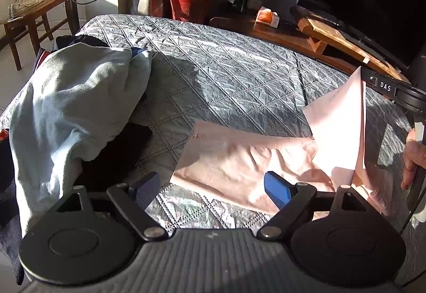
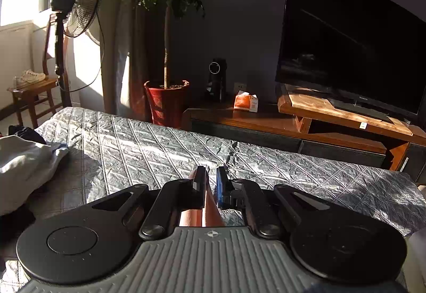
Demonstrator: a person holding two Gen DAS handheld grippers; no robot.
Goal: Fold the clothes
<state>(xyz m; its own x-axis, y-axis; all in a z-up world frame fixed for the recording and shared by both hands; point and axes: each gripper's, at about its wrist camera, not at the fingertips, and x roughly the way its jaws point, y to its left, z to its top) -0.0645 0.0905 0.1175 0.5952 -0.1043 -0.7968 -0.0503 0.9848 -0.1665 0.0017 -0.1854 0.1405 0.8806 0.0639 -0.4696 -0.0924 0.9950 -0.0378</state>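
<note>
— Counting garments: one pink garment [image 1: 239, 160] lies on the quilted bed cover [image 1: 226, 74], and a heap at the left shows one pale blue garment [image 1: 72, 106] over dark ones.

— Grippers?

— Two. The left gripper [image 1: 215, 186] hangs above the pink cloth's near edge, its blue pads wide apart and holding nothing. The right gripper [image 2: 211, 184] is clamped on a corner of the pink garment, lifting that corner off the bed into a peak.

— Any writing?

— "DAS" on the right gripper's side in the left view. The television [image 2: 351, 40] carries a small brand mark, too small to read.

— The garment's look?

— Plain pale pink, stitched hem, softly wrinkled, partly sunlit.
</note>
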